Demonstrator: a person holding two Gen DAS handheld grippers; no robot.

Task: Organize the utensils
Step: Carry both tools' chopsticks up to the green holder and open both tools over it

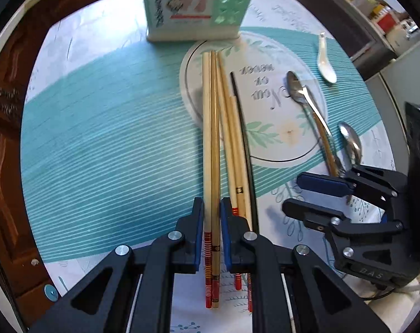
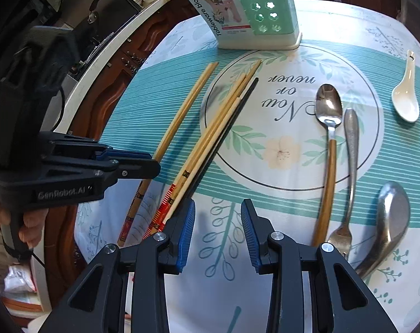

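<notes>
The left gripper point(image 1: 212, 222) clamps two light, stiff, slippery chopsticks point(image 1: 211, 138) near their decorated ends, above the desk point(image 1: 112, 138), best gripped there together; the right gripper's point(image 2: 218, 233) fingers stand apart.

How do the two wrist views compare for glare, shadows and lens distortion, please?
Left wrist view: strong fisheye bending, with the utensil holder tilted and cropped at the top and dark corners; the metal spoon glints. Right wrist view: the same curving at the table edge; bright reflections on the spoon bowl and ladle; the chopsticks cast soft shadows; focus looks sharp.
</notes>
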